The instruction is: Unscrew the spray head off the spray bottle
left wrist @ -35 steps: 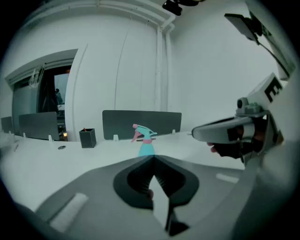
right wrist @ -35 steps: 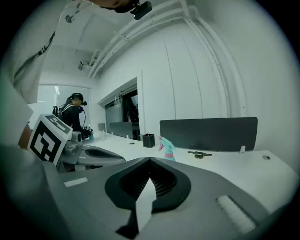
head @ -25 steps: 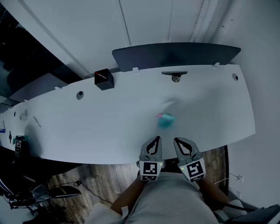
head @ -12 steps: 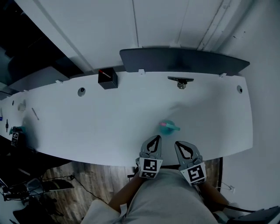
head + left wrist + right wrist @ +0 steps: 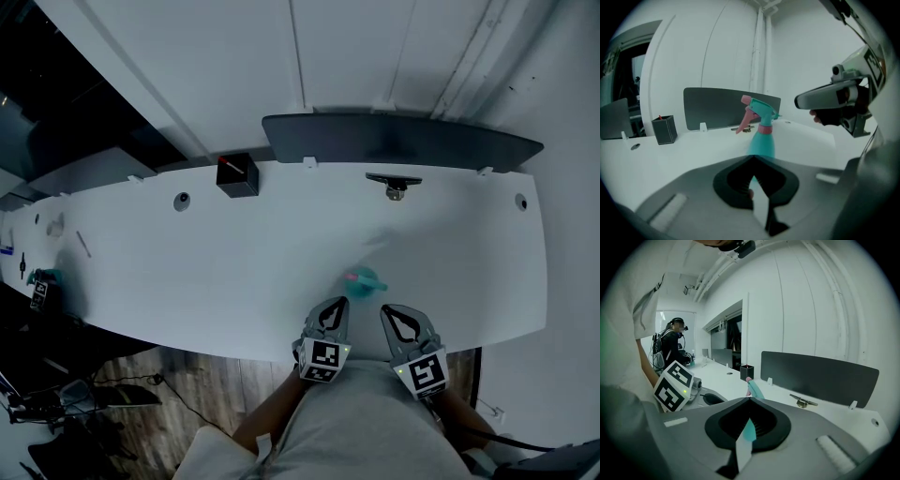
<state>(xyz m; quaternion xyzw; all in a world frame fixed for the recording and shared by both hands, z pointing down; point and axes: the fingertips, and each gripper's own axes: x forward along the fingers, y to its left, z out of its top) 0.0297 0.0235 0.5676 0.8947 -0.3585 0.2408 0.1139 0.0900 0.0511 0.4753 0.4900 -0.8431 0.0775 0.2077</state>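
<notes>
A teal spray bottle [image 5: 363,281] with a pink trigger and pink collar stands upright on the white table [image 5: 187,272], near its front edge. My left gripper [image 5: 334,307] is shut and empty, its tips just short of the bottle on the near left. My right gripper [image 5: 395,315] is also shut and empty, on the near right. In the left gripper view the bottle [image 5: 761,136] rises straight ahead of the left gripper [image 5: 752,159]. In the right gripper view only the spray head [image 5: 753,389] shows above the right gripper [image 5: 750,399].
A black pen holder [image 5: 237,174] stands at the table's back left. A dark partition [image 5: 403,141] runs along the far edge, with a metal clamp [image 5: 396,185] in front of it. A person [image 5: 670,345] stands far off at another desk.
Both grippers have come nearer to the bottle, which now stands just beyond their tips. Both stay shut and empty.
</notes>
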